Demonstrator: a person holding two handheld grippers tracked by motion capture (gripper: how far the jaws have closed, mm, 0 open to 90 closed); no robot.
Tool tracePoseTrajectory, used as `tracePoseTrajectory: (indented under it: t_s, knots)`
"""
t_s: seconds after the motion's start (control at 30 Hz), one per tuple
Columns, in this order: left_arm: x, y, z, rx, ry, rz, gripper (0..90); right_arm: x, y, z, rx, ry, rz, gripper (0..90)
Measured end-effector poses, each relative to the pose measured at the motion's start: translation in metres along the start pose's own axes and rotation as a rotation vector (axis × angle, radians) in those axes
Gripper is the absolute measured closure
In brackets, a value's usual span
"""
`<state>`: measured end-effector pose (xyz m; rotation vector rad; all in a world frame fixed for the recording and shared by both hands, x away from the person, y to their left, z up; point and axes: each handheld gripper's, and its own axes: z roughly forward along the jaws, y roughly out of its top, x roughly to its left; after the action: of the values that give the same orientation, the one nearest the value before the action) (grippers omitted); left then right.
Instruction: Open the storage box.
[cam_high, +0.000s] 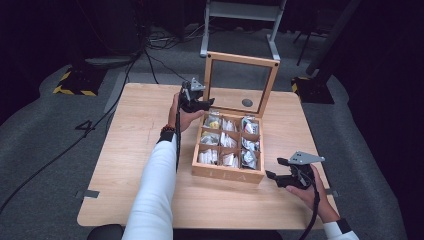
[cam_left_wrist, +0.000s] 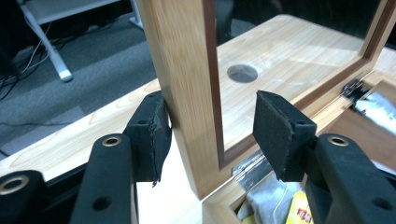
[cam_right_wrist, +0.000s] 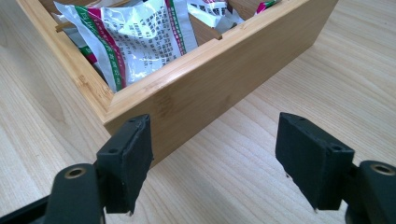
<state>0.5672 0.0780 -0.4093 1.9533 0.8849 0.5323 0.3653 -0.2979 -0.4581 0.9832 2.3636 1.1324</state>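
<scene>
A wooden tea box (cam_high: 227, 172) stands in the middle of the table with its glass lid (cam_high: 242, 59) raised upright. Its compartments hold several tea sachets (cam_high: 225, 142). My left gripper (cam_high: 206, 104) is at the lid's left side. In the left gripper view the lid's wooden frame (cam_left_wrist: 187, 84) stands between the jaws of that gripper (cam_left_wrist: 210, 135); the left pad (cam_left_wrist: 156, 135) touches it and the right pad stands apart, so the gripper is open. My right gripper (cam_high: 274, 168) rests open by the box's front right corner (cam_right_wrist: 205, 88), with nothing held between its jaws (cam_right_wrist: 219, 158).
The wooden table (cam_high: 140, 150) has bare room on the left and along its front edge. A round dark disc (cam_high: 247, 102) in the tabletop shows through the lid's glass. A metal stand (cam_high: 240, 12) and cables lie on the floor behind.
</scene>
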Motion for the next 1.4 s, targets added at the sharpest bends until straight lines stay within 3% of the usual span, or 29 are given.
tracePoseTrajectory:
  t_s: [0.07, 0.2, 0.67, 1.23, 1.4]
  knots:
    - [0.002, -0.002, -0.001, 0.008, 0.003, -0.007, 44.4, 0.000, 0.000, 0.000, -0.002, 0.002, 0.001, 28.1]
    - [0.006, -0.005, -0.002, 0.020, -0.010, 0.003, 49.9, -0.001, -0.001, 0.001, 0.001, 0.005, 0.005, 28.0]
    - [0.002, 0.001, -0.009, 0.007, -0.003, 0.018, 44.1, -0.002, -0.001, 0.002, 0.007, 0.000, 0.000, 27.7]
    - [0.005, 0.002, -0.048, 0.032, 0.073, 0.071, 25.0, -0.008, -0.007, 0.005, 0.028, -0.022, 0.005, 27.5]
    - [0.008, -0.007, -0.064, 0.018, 0.063, 0.072, 23.8, -0.010, -0.009, 0.006, 0.035, -0.026, 0.006, 27.6]
